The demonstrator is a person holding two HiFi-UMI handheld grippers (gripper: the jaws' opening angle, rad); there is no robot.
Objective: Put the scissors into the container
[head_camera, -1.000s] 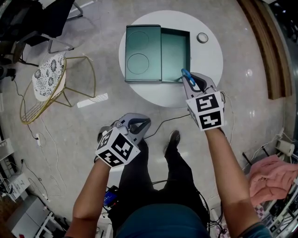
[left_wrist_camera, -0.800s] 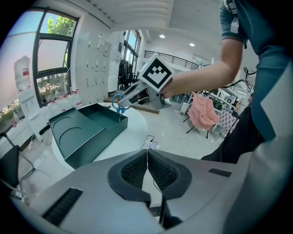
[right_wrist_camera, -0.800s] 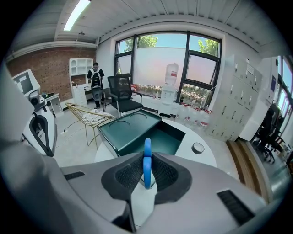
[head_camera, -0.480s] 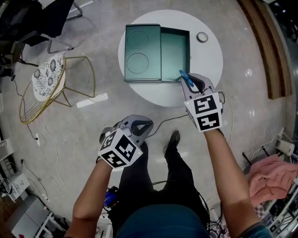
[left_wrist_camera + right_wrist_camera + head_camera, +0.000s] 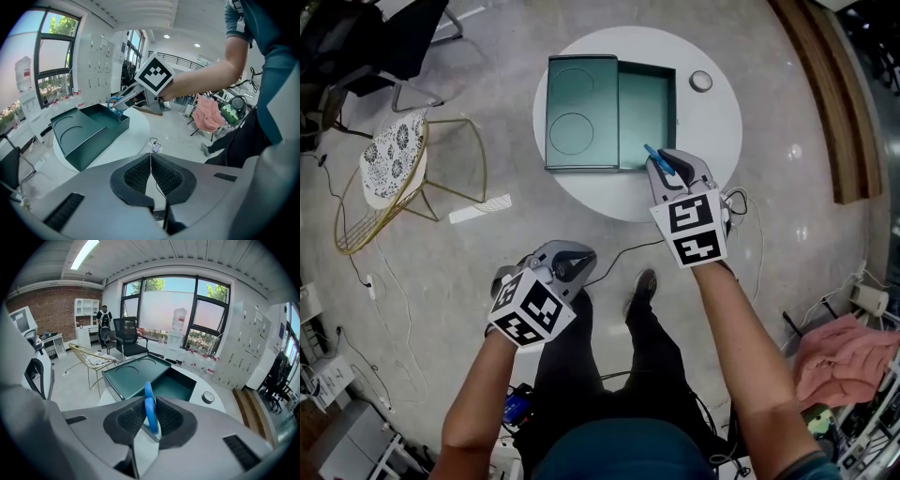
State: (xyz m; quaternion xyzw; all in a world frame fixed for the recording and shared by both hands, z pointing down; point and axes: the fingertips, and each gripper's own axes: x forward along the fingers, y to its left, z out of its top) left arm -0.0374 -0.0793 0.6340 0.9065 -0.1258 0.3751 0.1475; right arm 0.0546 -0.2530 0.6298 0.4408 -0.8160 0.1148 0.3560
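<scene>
A dark green container [image 5: 609,112] lies on the round white table [image 5: 712,131]; its open compartment [image 5: 645,111] is on the right, and a part with two round recesses is on the left. My right gripper [image 5: 667,165] is shut on the blue-handled scissors [image 5: 657,159] and holds them over the open compartment's near right corner. In the right gripper view the scissors' blue handle [image 5: 150,408] sticks up between the pads, with the container [image 5: 140,373] just ahead. My left gripper [image 5: 570,259] hangs shut and empty off the table. Its own view shows the container [image 5: 86,131] and the scissors [image 5: 115,102].
A small round object [image 5: 701,82] sits on the table right of the container. A gold wire chair [image 5: 398,173] stands to the left and a black office chair at the top left. A cable runs over the floor by the person's legs. A pink cloth [image 5: 846,361] lies at the lower right.
My right gripper has carried the scissors a little to the left, from beside the container's near right corner to over it. The left gripper has barely moved.
</scene>
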